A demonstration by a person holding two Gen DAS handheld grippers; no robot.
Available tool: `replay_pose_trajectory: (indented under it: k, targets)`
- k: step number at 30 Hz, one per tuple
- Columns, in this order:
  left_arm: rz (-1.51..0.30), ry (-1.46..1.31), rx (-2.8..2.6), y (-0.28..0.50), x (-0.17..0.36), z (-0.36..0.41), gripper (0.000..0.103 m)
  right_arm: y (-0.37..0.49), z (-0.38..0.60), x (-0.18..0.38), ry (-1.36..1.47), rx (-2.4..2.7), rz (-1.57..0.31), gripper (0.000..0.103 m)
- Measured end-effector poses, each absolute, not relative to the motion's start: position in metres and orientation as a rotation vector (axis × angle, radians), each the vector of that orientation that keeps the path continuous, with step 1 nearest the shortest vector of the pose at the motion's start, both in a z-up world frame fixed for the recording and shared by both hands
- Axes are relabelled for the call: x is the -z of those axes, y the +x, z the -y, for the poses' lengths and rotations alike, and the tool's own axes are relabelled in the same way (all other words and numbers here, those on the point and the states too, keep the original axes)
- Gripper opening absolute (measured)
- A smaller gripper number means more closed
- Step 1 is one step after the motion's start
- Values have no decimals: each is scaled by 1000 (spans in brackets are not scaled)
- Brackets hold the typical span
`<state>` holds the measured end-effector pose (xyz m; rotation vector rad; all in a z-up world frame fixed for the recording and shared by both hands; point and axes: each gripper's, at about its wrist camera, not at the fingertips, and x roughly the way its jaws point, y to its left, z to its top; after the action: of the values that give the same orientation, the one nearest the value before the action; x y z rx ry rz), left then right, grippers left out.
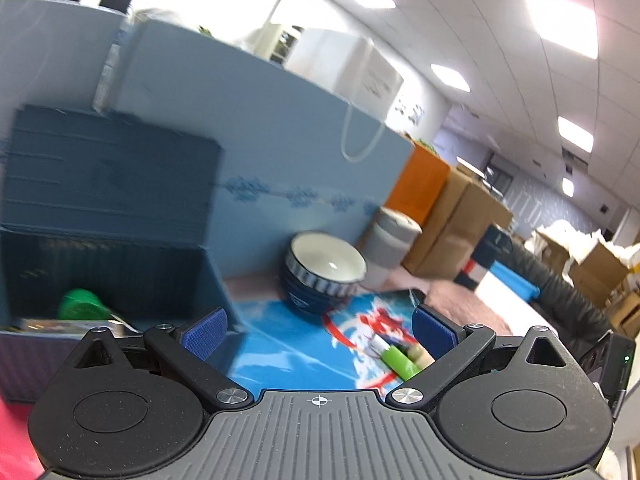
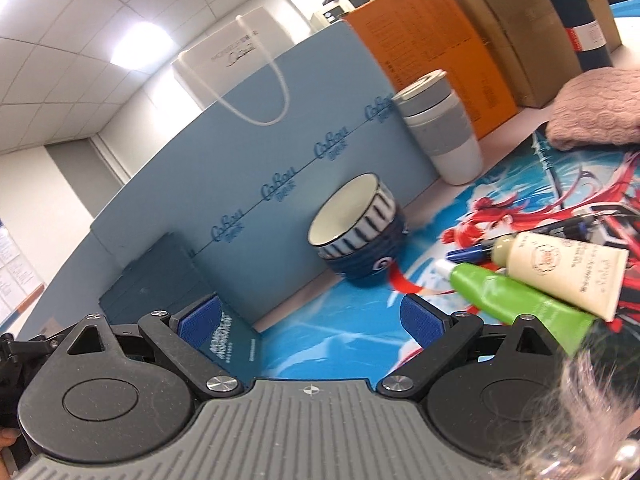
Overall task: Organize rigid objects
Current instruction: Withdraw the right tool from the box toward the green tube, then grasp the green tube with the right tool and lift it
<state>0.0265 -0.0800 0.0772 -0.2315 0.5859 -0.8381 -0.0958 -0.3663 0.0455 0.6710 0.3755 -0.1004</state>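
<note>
My left gripper [image 1: 318, 330] is open with nothing between its blue pads, above the printed blue mat [image 1: 288, 356]. To its left stands a dark blue storage box [image 1: 108, 268] with its lid up and a green object [image 1: 80, 305] inside. Two stacked bowls [image 1: 322, 276] sit ahead, striped one on top. A green tube [image 1: 398, 360] lies by the right finger. My right gripper [image 2: 310, 322] is open and empty too, low over the mat [image 2: 340, 332]. The bowls [image 2: 356, 228] are ahead of it. The green tube [image 2: 516, 300] and a cream tube [image 2: 560, 266] lie to its right.
A light blue partition [image 2: 256, 168] runs behind the bowls. A grey and white lidded cup [image 2: 440, 124] stands beside it, with orange and brown cartons [image 2: 432, 48] beyond. A pink cloth [image 2: 596, 112] lies at right. A blue pen [image 2: 468, 254] rests near the tubes.
</note>
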Motion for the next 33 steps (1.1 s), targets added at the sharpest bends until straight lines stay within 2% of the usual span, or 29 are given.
replay_pose_trajectory:
  k: [13, 18, 24, 26, 30, 32, 33]
  targets:
    - [-781, -151, 909, 34, -37, 173, 100, -123, 403, -33, 518, 291, -370, 100]
    - [-890, -209, 919, 47, -19, 201, 100, -123, 408, -28, 391, 315, -412, 100]
    - [-917, -268, 898, 57, -8, 200, 100, -103, 400, -14, 184, 246, -520, 99]
    - [-913, -271, 904, 59, -8, 198, 100, -91, 397, -9, 136, 219, -564, 90]
    - [-915, -295, 922, 64, -10, 190, 100, -71, 384, -2, 1, 145, -619, 80]
    - [-912, -304, 931, 65, -10, 187, 100, -57, 383, 3, -33, 132, -659, 66]
    - [-909, -307, 932, 65, -11, 186, 100, -49, 385, 5, -30, 135, -681, 63]
